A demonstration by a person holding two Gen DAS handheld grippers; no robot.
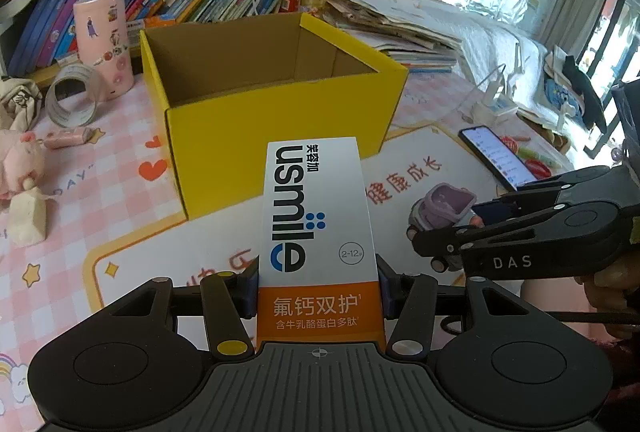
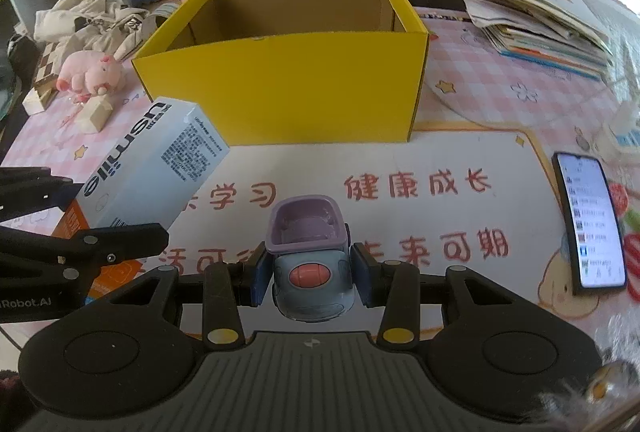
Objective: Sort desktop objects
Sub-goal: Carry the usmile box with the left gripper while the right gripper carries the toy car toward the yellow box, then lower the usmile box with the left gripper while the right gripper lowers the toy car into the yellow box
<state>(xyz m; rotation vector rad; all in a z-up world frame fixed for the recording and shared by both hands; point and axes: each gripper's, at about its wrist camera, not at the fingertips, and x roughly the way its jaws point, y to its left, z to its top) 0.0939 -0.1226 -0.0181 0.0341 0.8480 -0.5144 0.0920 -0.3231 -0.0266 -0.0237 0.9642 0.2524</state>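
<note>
Left gripper [image 1: 318, 292] is clamped on a white and orange "usmile" carton [image 1: 318, 216], its pads pressing the carton's two long sides near the orange end. From the left wrist camera the carton points toward 12 o'clock, its far end just short of the yellow box [image 1: 280, 120] and raised off the mat [image 1: 420, 168].

Right gripper [image 2: 309, 278] is closed on a toy car [image 2: 310, 264], grey-blue with a lilac open seat and a pink oval on the hood; a pad sits against each side of its body. In the left wrist view the car [image 1: 442, 210] and right gripper [image 1: 444, 232] lie at 3 o'clock of the carton, apart from it. In the right wrist view the carton [image 2: 152, 168] and left gripper [image 2: 120, 240] sit at 9 o'clock of the car.

Seen from the right wrist, the box [image 2: 280, 88] stands open-topped at 12 o'clock of the car. A phone [image 2: 590, 224] with a lit screen lies on the mat [image 2: 440, 160] at 3 o'clock of the car. A pink plush [image 2: 94, 72] lies at 9 o'clock of the box, and a paper stack [image 2: 532, 16] at 2 o'clock of it.
</note>
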